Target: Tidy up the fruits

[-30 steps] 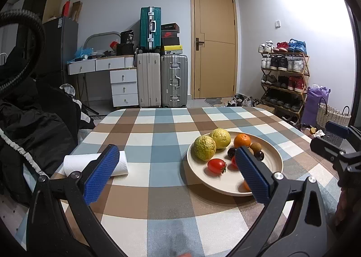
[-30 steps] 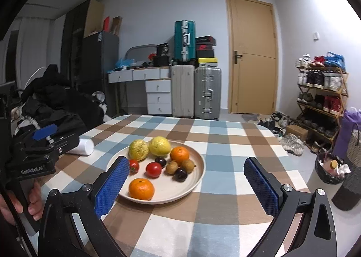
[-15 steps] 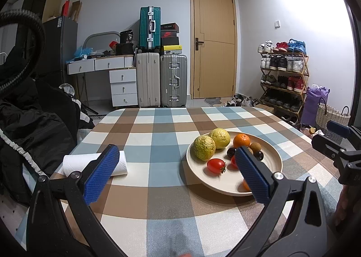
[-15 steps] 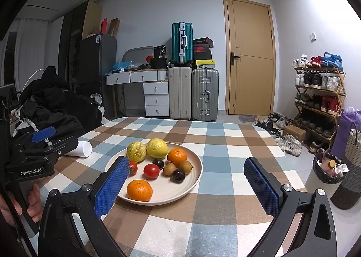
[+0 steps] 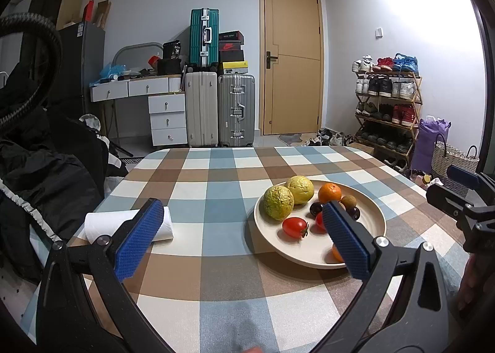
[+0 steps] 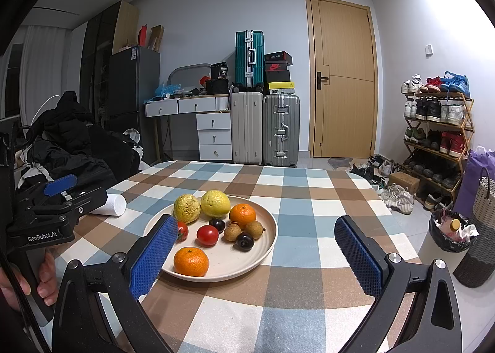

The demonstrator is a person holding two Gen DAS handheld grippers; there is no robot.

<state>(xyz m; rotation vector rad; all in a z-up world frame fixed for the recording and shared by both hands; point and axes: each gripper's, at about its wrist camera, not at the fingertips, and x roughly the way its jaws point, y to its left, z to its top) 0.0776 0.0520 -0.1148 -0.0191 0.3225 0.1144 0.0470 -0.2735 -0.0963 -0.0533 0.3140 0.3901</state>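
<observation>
Cream-coloured plate (image 6: 263, 247) on the checked table (image 6: 309, 210) is seen to hold all the fruit (image 6: 213, 229); none lies loose on the cloth. Both the left gripper (image 5: 241, 238) and the right gripper (image 6: 253, 254) are held wide and empty. Whether sorting is finished or pending cannot be told.

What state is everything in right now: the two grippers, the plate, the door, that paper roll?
Left gripper: open, empty.
Right gripper: open, empty.
Plate: upright on the table, holding fruit.
Paper roll: lying on its side.
Door: closed.
Bin: open, has rubbish inside.
</observation>
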